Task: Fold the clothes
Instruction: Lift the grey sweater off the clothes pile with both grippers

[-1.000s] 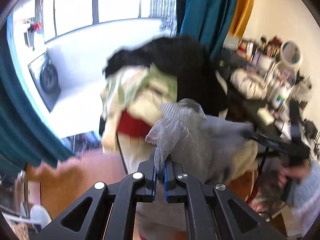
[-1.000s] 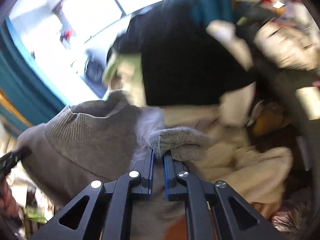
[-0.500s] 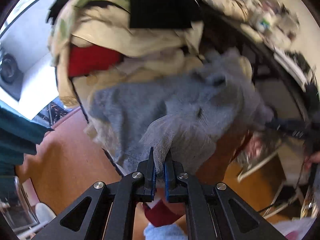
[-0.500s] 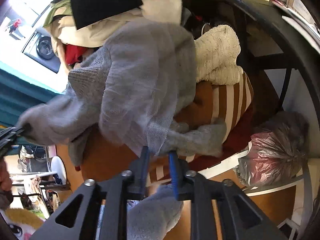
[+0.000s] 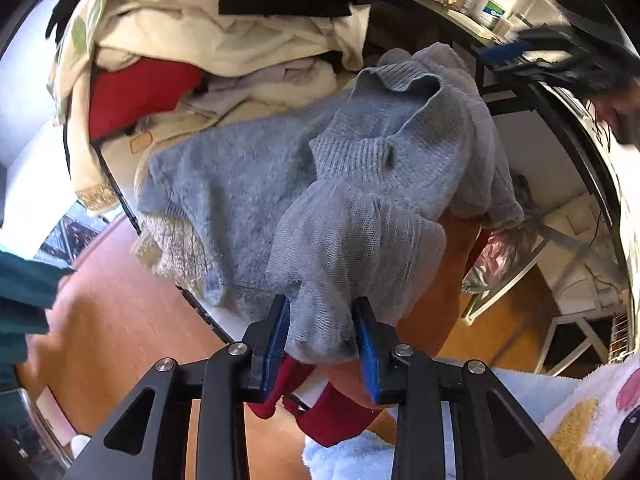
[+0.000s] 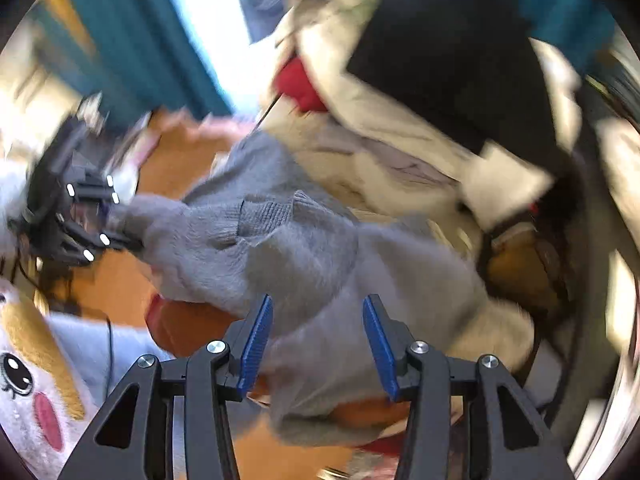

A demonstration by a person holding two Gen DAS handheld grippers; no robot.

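A fuzzy grey sweater (image 5: 248,184) with a ribbed collar and a mesh-trimmed sleeve lies spread over a brown surface in front of a heap of clothes. My left gripper (image 5: 322,338) is open, and the sleeve's mesh cuff (image 5: 352,236) hangs between its blue pads without being pinched. In the right wrist view the sweater (image 6: 280,248) lies across the middle. My right gripper (image 6: 316,338) is open just above its grey fabric. The left gripper (image 6: 76,216) shows at the sweater's left end there.
A heap of cream, black and red clothes (image 5: 208,40) is piled behind the sweater. A cluttered desk (image 5: 480,4) stands at the upper right. A plush blue and white blanket (image 5: 580,412) lies at the lower right. Teal curtains (image 6: 132,40) hang at the left.
Both grippers opened: the left let go of the mesh cuff, the right widened off the sleeve. The sweater dropped onto the brown surface, and the right view swung sideways.
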